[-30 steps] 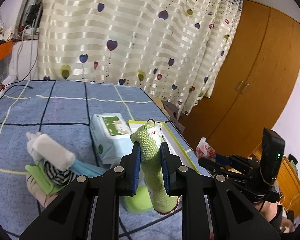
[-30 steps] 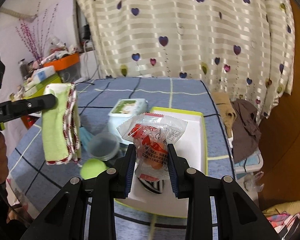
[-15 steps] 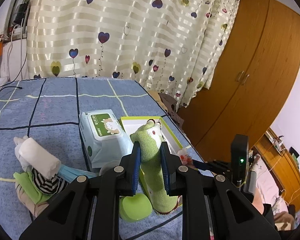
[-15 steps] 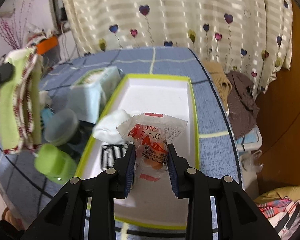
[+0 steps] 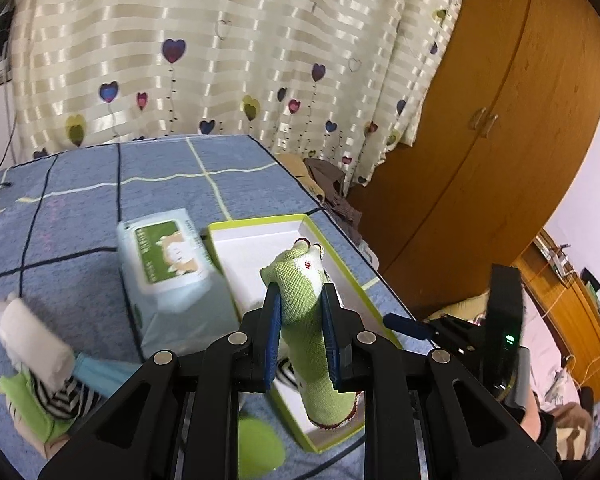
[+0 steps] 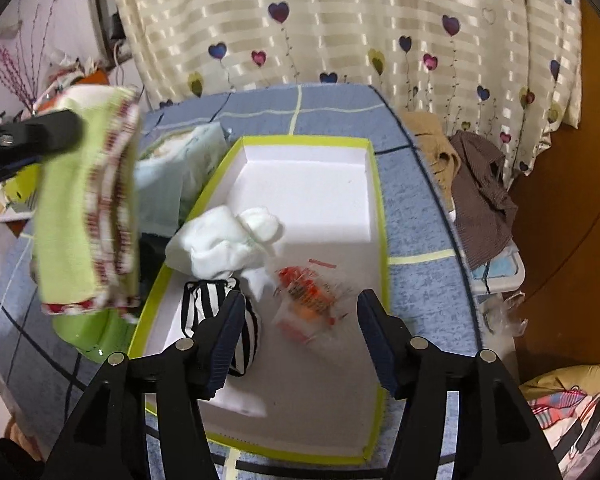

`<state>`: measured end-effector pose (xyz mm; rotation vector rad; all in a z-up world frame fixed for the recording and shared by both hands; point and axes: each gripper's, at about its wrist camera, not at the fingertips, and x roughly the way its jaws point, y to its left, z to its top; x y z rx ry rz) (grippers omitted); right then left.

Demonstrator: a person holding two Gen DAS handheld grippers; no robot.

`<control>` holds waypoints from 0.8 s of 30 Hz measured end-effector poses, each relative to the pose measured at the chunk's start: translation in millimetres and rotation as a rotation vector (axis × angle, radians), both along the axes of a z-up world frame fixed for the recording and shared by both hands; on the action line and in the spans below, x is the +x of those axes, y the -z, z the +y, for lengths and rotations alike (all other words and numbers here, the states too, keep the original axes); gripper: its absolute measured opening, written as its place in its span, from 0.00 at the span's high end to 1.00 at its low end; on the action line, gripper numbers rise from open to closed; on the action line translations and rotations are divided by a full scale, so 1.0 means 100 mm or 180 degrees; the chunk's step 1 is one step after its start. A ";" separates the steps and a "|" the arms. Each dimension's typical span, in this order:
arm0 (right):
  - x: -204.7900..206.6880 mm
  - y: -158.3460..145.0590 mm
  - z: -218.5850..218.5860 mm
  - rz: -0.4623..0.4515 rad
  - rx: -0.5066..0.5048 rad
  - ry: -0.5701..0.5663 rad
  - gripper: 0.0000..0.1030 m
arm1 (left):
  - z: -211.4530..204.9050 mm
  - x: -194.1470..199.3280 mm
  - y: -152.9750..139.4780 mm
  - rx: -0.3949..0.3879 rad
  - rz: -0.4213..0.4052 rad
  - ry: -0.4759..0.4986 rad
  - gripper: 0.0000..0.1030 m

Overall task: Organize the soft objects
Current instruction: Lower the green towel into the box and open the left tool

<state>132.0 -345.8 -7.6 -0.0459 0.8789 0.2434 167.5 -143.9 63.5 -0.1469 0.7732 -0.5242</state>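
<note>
Blue quilted bedspread (image 5: 80,216) with a grid of thin lines carries a shallow rectangular tray (image 6: 374,184), white inside, lime-green rim. Soft pack of wipes (image 5: 168,280) sits just beside the tray's left wall. Left gripper (image 5: 300,332) is clamped on a folded green cloth (image 5: 312,344), woven, red-and-white trim, held upright over the tray's near end. In the tray: crumpled white sock (image 6: 224,240), striped black-and-white sock (image 6: 220,308), and a crinkly clear snack packet (image 6: 308,304) with red print, blurred. Right gripper (image 6: 300,344) has just been opening; fingers stand apart, packet lying free between them on the tray floor.
</note>
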 end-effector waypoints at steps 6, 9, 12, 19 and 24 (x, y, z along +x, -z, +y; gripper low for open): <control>-0.04 -0.09 -0.09 -0.0072 0.0073 0.0033 0.43 | -0.34 0.32 -0.03 0.0149 0.0021 0.0142 0.80; -0.04 -0.11 -0.15 -0.0091 0.0113 0.0040 0.43 | -0.53 0.49 0.00 0.0228 0.0063 0.0223 0.80; -0.02 -0.11 -0.19 -0.0095 0.0144 0.0046 0.43 | -0.69 0.64 0.08 0.0313 0.0106 0.0279 0.80; 0.07 -0.06 -0.27 -0.0061 0.0169 0.0049 0.43 | -0.89 0.91 0.38 0.0430 0.0371 0.0265 0.80; 0.15 0.01 -0.28 -0.0009 0.0176 0.0058 0.43 | -0.90 1.11 0.57 0.0409 0.0636 0.0232 0.75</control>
